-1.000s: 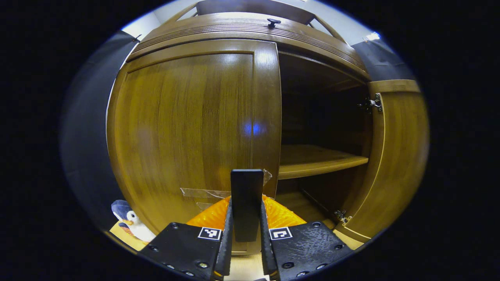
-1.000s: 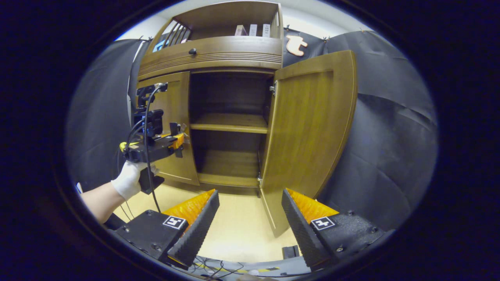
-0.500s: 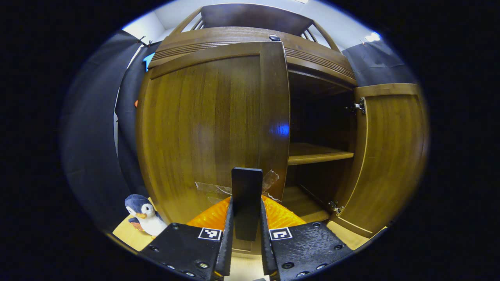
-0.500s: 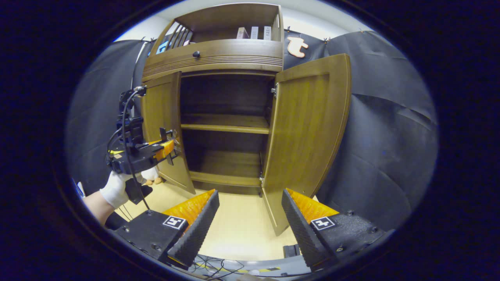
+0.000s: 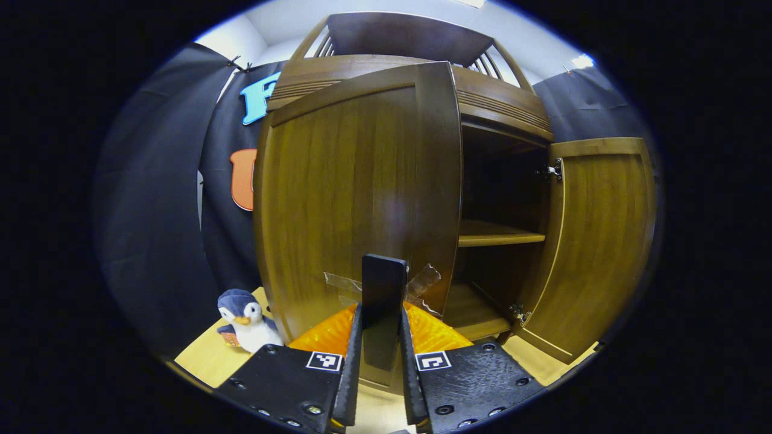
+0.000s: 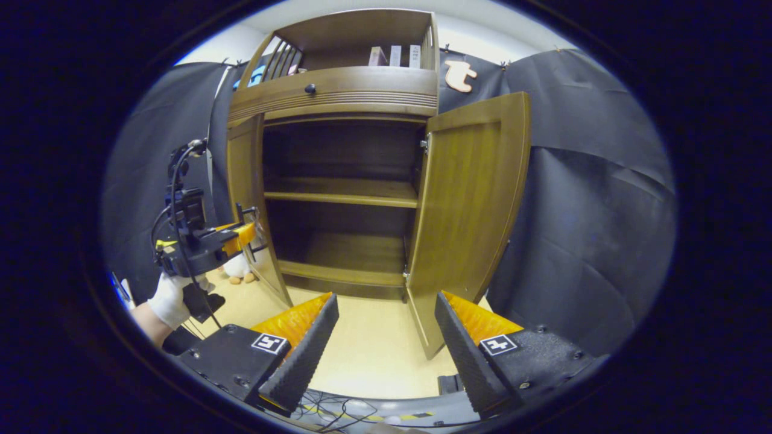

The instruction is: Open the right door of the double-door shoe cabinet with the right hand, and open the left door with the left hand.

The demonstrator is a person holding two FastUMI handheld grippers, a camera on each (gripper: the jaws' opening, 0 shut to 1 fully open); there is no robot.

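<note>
The shoe cabinet (image 6: 338, 96) stands against the black booth wall, its lower compartment dark, with a bare shelf (image 6: 341, 191) across the middle. Books stand in the open top rack (image 6: 395, 55). The right door (image 6: 473, 199) is swung wide. The left door (image 5: 362, 193) stands well open too, tape stuck near its free edge. The left claw (image 5: 381, 355) is clamped on the door's dark handle (image 5: 383, 289). The right claw (image 6: 386, 337) hangs spread apart, gripping nothing, above the pale floor (image 6: 368, 349). A toy penguin (image 5: 244, 312) sits on the floor beside the left door.
</note>
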